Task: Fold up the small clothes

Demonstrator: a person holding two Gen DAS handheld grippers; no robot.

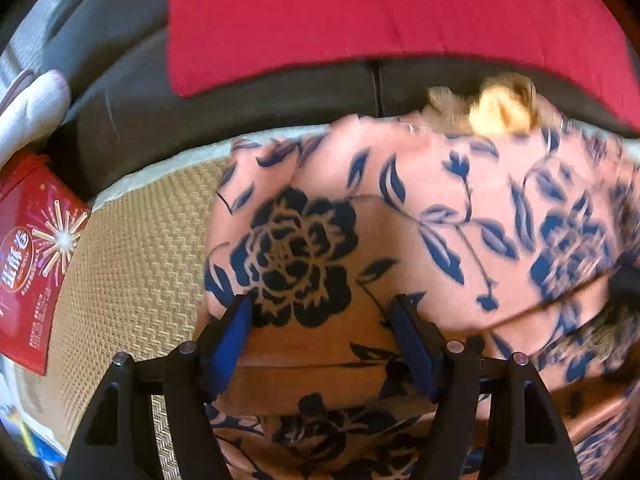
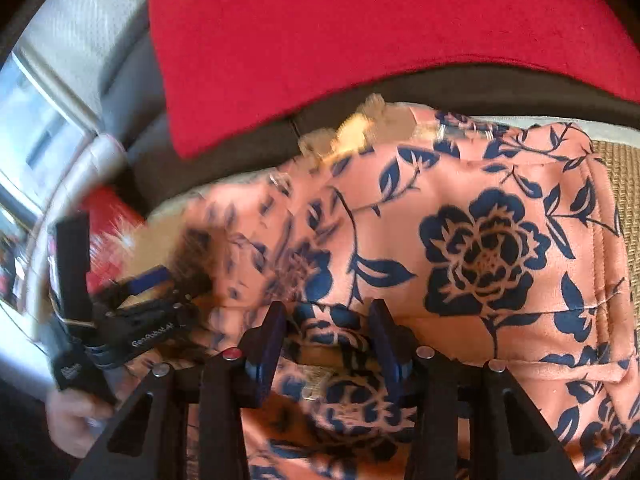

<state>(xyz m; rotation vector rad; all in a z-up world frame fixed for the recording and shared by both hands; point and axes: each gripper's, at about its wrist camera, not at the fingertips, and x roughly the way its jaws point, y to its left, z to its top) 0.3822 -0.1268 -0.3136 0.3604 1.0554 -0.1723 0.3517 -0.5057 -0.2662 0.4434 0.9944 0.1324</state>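
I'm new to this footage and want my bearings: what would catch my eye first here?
First, the pink garment printed with big navy flowers, spread over a woven mat and filling both views. Behind it a bright red cushion lies on the dark sofa. The left claw and right claw, with blue pads, stand open over the cloth, and a red snack box lies at the mat's left edge.

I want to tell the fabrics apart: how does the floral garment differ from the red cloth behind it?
The floral garment is peach with navy flowers; the red cloth is plain. The garment lies wrinkled on the woven mat; the cloth lies smooth on the dark sofa. Both are soft textiles.
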